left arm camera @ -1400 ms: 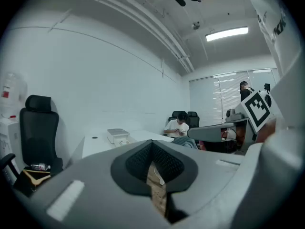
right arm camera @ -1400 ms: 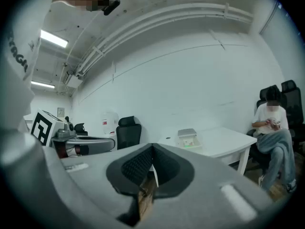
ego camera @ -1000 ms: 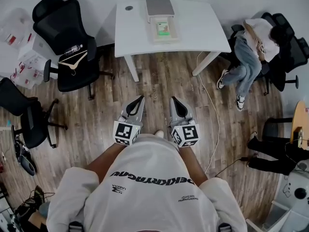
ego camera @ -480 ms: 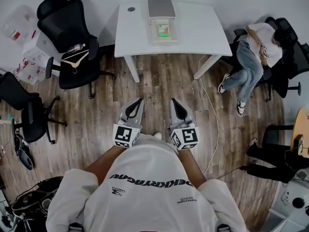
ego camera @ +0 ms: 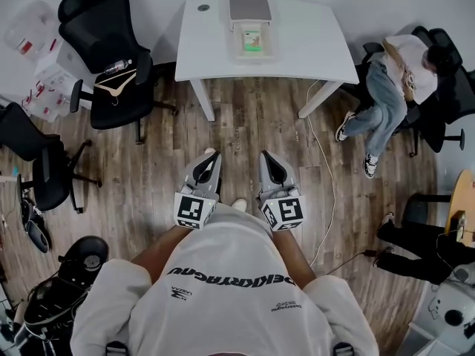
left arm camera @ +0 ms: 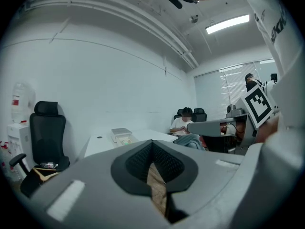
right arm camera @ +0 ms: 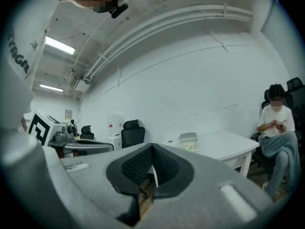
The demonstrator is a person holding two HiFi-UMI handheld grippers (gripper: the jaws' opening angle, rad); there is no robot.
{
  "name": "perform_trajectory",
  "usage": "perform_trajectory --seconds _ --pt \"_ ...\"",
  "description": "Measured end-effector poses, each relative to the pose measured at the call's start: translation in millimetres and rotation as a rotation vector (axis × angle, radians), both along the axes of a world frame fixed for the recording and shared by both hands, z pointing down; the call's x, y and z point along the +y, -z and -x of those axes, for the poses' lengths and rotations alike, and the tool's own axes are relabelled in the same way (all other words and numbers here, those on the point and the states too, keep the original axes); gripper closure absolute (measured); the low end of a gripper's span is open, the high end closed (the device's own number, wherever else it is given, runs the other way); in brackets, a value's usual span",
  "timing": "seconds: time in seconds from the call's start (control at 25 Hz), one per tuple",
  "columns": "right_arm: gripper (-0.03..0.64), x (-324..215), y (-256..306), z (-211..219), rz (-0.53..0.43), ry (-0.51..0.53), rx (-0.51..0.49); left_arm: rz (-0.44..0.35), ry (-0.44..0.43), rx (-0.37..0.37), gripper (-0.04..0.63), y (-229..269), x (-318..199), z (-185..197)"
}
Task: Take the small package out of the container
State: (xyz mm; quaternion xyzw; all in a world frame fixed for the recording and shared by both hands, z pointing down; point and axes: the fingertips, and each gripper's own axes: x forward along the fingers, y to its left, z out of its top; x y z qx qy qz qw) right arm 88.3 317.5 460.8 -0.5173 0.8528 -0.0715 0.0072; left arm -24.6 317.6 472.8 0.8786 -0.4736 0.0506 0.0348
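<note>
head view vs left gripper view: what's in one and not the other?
Only the head view: the white cable on the floor and a second black chair at the left edge.
Only the left gripper view: the ceiling light, the window blinds, and the left gripper close up, jaws together with nothing between them.
Both: the white table, the container on it, the seated person.
</note>
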Motion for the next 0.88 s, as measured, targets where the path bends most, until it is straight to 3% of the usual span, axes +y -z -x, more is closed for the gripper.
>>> perform_trajectory --seconds 0.64,0.88 --pt "0.62 -59.1 -4.7 11.9 -0.005 0.023 0.024 0.03 -0.054 0.033 0.595 -10.1 -62.0 -0.8" --pt "0.618 -106.4 -11.1 10.0 0.013 0.008 0.033 0.029 -0.054 0.044 0.594 -15.6 -112.2 1.2"
